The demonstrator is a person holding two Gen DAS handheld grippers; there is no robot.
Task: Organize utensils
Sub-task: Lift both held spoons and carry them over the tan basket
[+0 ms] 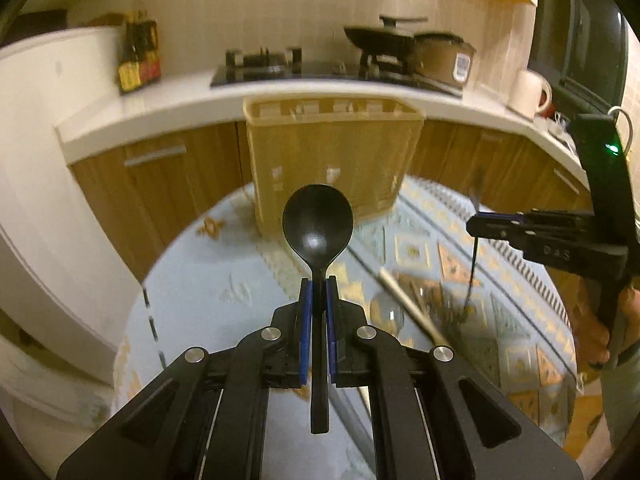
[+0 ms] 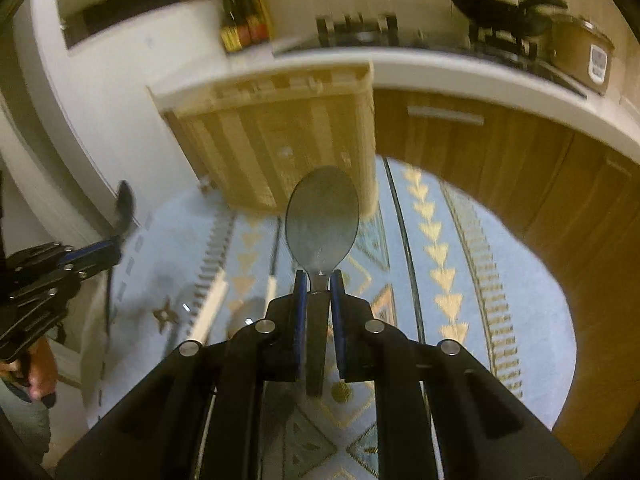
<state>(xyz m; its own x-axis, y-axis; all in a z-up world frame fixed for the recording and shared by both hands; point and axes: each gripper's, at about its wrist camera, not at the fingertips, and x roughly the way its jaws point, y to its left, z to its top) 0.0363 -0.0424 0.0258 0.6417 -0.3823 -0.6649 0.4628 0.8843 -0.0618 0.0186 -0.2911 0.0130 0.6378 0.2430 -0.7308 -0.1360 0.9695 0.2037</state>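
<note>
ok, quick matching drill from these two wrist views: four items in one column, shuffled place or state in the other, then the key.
Items
1. black spoon
2. grey metal spoon
3. beige utensil holder
4. white mug

Place or state
A. on the kitchen counter, right side
B. clamped in the right hand-held gripper
C. standing at the far end of the table
D. clamped in the left hand-held gripper

Pairs: 1-D, 2-B, 3-C, 4-A

A home kitchen is showing here: a gas hob point(image 1: 260, 65) carrying a black wok point(image 1: 380, 38) is sitting on the far white counter point(image 1: 192, 98), sauce bottles point(image 1: 138, 56) left, wooden cabinets point(image 1: 160, 176) running beneath.
</note>
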